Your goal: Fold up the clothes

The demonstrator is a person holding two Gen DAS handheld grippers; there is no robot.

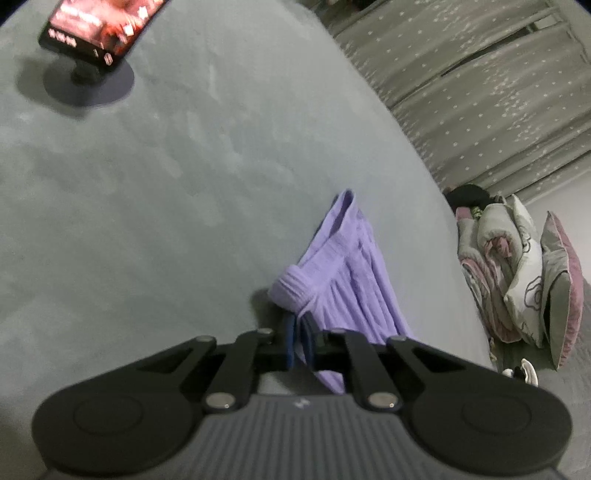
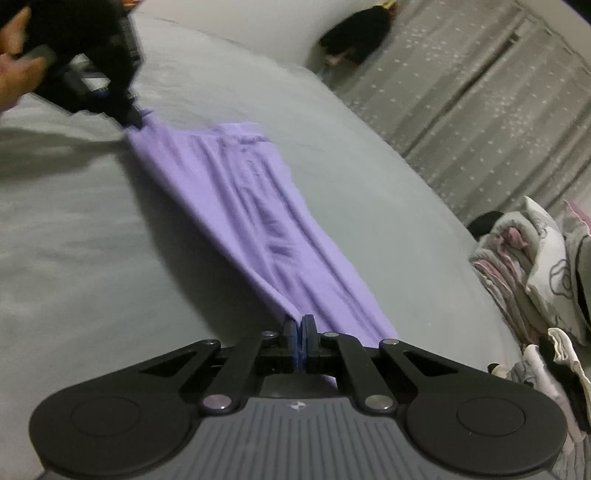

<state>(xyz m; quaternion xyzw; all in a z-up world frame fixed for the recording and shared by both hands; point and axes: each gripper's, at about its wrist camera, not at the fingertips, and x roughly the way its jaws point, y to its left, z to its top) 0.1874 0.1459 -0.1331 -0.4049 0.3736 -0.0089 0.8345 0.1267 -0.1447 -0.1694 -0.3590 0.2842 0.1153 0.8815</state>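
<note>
A wide grey bed (image 2: 92, 240) with a matte, slightly mottled cover fills both views. Beyond its edge hang grey curtains (image 2: 480, 110) speckled with small pale dots, and a heap of quilted bedding (image 1: 517, 273) in grey, white and pink sits by the bed's far side. A phone (image 1: 96, 29) on a round-based stand (image 1: 88, 86) rests on the cover, its lit screen too blurred to read.

The lilac garment (image 2: 258, 221), soft and ribbed with long creases, lies stretched across the bed. The right gripper (image 2: 302, 343) is pinched tight on one end; the left gripper (image 1: 300, 347) is clamped on the other, near a gathered band with a drawstring. A small pale logo marks each grey ridged gripper body, unreadable.
</note>
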